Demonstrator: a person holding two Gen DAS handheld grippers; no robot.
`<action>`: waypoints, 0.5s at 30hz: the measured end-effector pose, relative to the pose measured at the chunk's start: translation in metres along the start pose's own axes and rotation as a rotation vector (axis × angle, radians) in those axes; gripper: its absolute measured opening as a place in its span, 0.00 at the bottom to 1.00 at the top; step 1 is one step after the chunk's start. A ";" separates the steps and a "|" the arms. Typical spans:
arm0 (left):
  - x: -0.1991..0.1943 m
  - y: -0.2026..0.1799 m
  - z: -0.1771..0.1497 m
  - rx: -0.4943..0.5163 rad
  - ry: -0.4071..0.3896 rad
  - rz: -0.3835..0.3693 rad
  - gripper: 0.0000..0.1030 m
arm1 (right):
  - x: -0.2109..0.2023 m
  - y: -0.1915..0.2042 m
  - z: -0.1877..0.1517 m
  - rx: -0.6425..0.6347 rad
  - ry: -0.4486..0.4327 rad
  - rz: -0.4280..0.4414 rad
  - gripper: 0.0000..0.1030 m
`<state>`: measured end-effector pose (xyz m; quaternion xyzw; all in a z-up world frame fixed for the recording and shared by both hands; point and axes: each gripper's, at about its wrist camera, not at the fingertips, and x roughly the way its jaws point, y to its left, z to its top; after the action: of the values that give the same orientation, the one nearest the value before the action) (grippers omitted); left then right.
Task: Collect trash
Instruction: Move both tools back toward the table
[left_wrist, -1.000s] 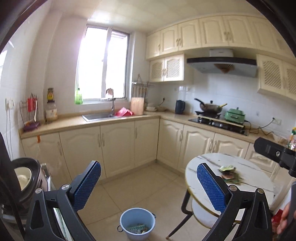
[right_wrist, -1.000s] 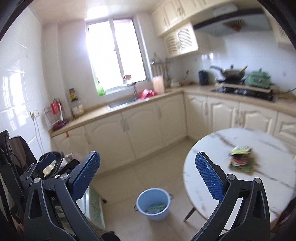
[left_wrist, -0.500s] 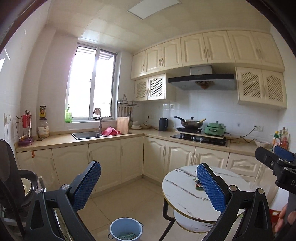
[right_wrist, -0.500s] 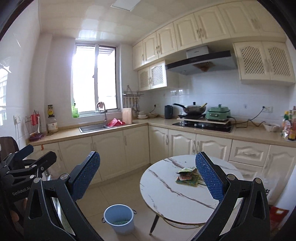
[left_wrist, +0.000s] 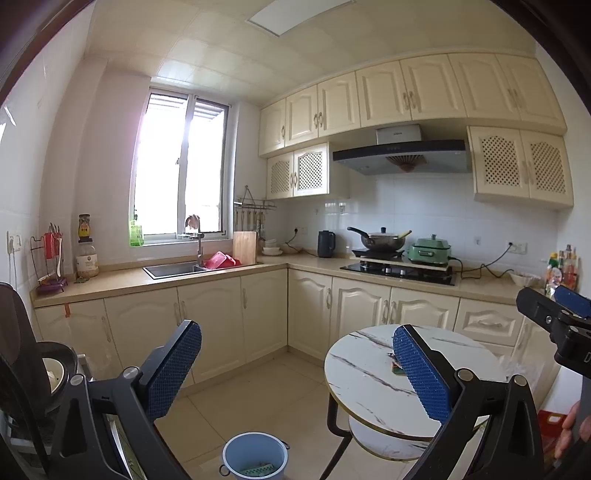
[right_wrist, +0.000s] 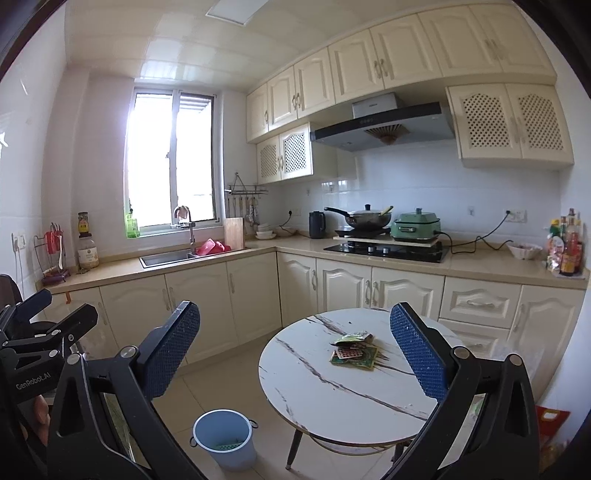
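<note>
Trash (right_wrist: 354, 350) lies in a small pile right of centre in the right view, on the round counter (right_wrist: 314, 384). Both views have risen and levelled. Left tool (left_wrist: 297, 369) and right tool (right_wrist: 295, 352) are spread, empty; bucket (right_wrist: 225, 437) waits lower left. Pickup not started.

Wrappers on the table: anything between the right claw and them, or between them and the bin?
Nothing visible. The wrappers lie alone on the bare table, with open air to the right claw, which is open and empty. The bin stands on the floor left of the table, mouth uncovered.
</note>
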<state>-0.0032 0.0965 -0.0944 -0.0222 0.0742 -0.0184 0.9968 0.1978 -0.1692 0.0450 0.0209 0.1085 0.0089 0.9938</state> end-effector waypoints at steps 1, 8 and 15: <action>0.003 0.000 0.001 0.000 0.005 -0.001 0.99 | 0.000 -0.001 -0.001 0.003 0.001 0.000 1.00; 0.026 0.000 0.013 0.004 0.032 -0.013 0.99 | 0.007 -0.018 -0.004 0.024 0.009 -0.030 1.00; 0.085 -0.007 0.019 -0.006 0.120 -0.043 0.99 | 0.044 -0.063 -0.025 0.062 0.084 -0.128 1.00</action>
<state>0.0832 0.0871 -0.0875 -0.0258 0.1335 -0.0411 0.9899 0.2357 -0.2300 0.0082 0.0441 0.1515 -0.0569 0.9858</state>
